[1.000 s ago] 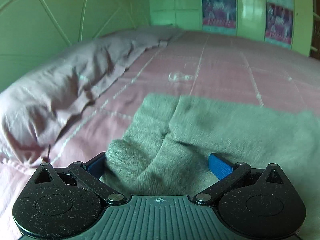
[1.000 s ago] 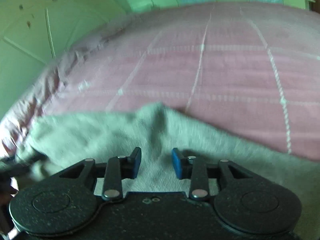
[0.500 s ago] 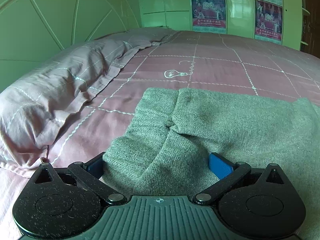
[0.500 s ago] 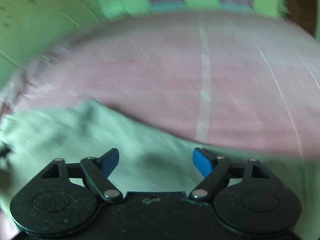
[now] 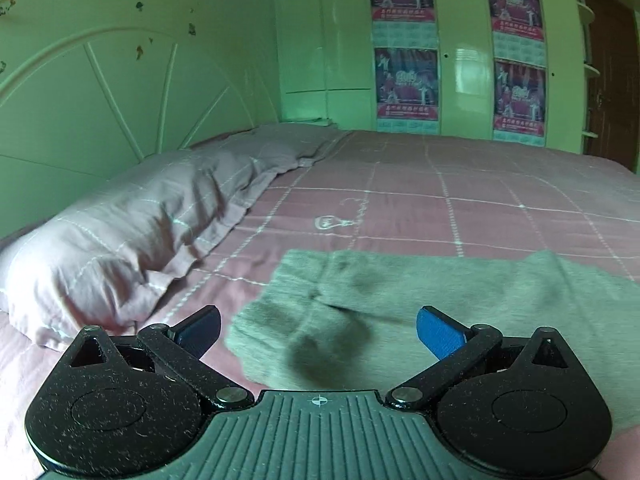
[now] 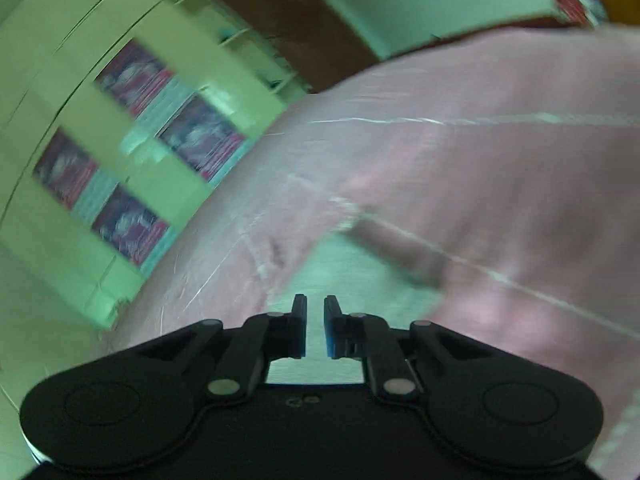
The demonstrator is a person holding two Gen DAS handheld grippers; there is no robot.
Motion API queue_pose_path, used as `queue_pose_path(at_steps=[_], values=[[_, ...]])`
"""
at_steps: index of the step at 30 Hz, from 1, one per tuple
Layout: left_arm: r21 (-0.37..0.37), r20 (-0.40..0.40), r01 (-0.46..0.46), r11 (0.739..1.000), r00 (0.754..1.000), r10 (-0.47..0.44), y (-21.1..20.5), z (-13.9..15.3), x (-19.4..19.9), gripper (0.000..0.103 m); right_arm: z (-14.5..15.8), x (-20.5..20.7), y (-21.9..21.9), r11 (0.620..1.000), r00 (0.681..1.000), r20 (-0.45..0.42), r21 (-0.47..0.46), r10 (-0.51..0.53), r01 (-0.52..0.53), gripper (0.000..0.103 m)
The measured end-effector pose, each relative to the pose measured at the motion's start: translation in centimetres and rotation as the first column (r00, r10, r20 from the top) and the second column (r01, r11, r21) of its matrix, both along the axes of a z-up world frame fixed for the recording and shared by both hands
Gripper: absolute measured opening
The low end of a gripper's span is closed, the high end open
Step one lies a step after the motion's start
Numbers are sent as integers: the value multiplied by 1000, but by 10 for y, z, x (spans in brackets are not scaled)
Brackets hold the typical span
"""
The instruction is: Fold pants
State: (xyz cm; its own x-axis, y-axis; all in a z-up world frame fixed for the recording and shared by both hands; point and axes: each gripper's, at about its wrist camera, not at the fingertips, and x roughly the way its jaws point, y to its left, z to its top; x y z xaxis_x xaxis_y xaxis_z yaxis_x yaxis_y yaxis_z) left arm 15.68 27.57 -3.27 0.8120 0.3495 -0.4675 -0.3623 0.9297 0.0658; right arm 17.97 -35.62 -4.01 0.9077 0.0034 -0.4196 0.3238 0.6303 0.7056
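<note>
I am holding the left hand-held gripper, released, just near of the grey pants running left-right on the bed, while the right hand-held gripper is closing empty, pants' end beyond.

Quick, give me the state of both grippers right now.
Left gripper: open, empty, above the grey pants.
Right gripper: jaws closing, a narrow gap left; the blurred view shows nothing pinched between them.

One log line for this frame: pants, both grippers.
pants: grey, flat on pink bedspread | left gripper: open, above pants | right gripper: jaws closing, nothing visibly pinched, view blurred
</note>
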Motion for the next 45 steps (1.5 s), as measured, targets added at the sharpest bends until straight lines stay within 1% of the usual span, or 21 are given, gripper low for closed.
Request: queue_pose_path(at_steps=[2, 5, 10, 12, 13, 14, 15, 17, 19, 20, 21, 22, 23, 25, 27, 30, 32, 36, 37, 39, 45], values=[[-17, -15, 24, 1000, 1000, -24, -15, 0, 2, 103, -24, -11, -13, 994, 1000, -1, 101, -30, 30, 21], [-30, -58, 60, 998, 996, -61, -42, -4, 8, 103, -58, -12, -21, 966, 998, 3, 254, -57, 54, 22], [-89, -92, 93, 992, 991, -102, -83, -13, 5, 103, -81, 5, -21, 950, 999, 40, 311, -36, 22, 27], [-112, -99, 96, 989, 989, -108, -92, -18, 5, 103, -77, 14, -22, 958, 1000, 28, 288, -5, -3, 43], [-122, -112, 94, 988, 988, -107, -95, -22, 6, 103, -75, 20, -22, 960, 1000, 14, 281, 12, -16, 44], [-124, -130, 88, 988, 986, -104, -98, -27, 7, 103, -68, 20, -21, 964, 999, 2, 262, 33, -33, 35], [-122, -151, 82, 989, 984, -100, -100, -31, 9, 103, -65, 26, -19, 971, 998, -21, 233, 58, -51, 4], [-112, -185, 70, 991, 979, -90, -100, -39, 12, 103, -46, 24, -17, 981, 996, -18, 174, 89, -84, 5], [-105, -201, 74, 992, 975, -93, -101, -43, 13, 103, -31, 11, -14, 987, 993, 72, 121, 94, -102, 5], [-102, -212, 63, 993, 974, -84, -101, -42, 13, 103, -36, 11, -12, 993, 996, 37, 83, 80, -83, 5], [-119, -199, 48, 992, 978, -71, -103, -37, 13, 103, -53, 15, -14, 990, 997, -37, 127, 61, -56, 5], [-152, -160, 51, 987, 984, -76, -106, -31, 11, 103, -73, 15, -19, 977, 997, -57, 209, 50, -37, 3], [-179, -126, 70, 981, 988, -93, -113, -25, 11, 103, -78, 11, -22, 970, 999, -18, 239, 42, -37, 4], [-183, -84, 124, 975, 986, -141, -142, -14, 18, 103, -72, 7, -19, 972, 999, 15, 228, 46, -49, 13], [-198, -63, 199, 960, 975, -215, -182, -10, 31, 103, -63, 3, -15, 977, 999, 27, 210, 45, -49, 25], [-226, -94, 271, 936, 950, -297, -257, -15, 57, 103, -59, -4, -18, 971, 998, 63, 234, 30, -44, 42], [-224, -117, 321, 920, 929, -352, -309, -21, 68, 103, -58, -5, -18, 973, 996, 81, 227, 34, -52, 46], [-137, -235, 372, 918, 888, -395, -396, -40, 80, 103, -61, -3, -18, 975, 995, 79, 209, 62, -77, 46], [-102, -239, 369, 924, 892, -383, -410, -43, 78, 103, -62, -3, -19, 974, 995, 82, 211, 65, -81, 46], [-71, -224, 366, 928, 901, -372, -420, -45, 73, 103, -64, -4, -22, 971, 994, 89, 225, 61, -80, 43], [-125, -195, 353, 927, 908, -372, -412, -43, 67, 103, -75, -3, -36, 935, 992, 126, 354, -24, -23, 42]])
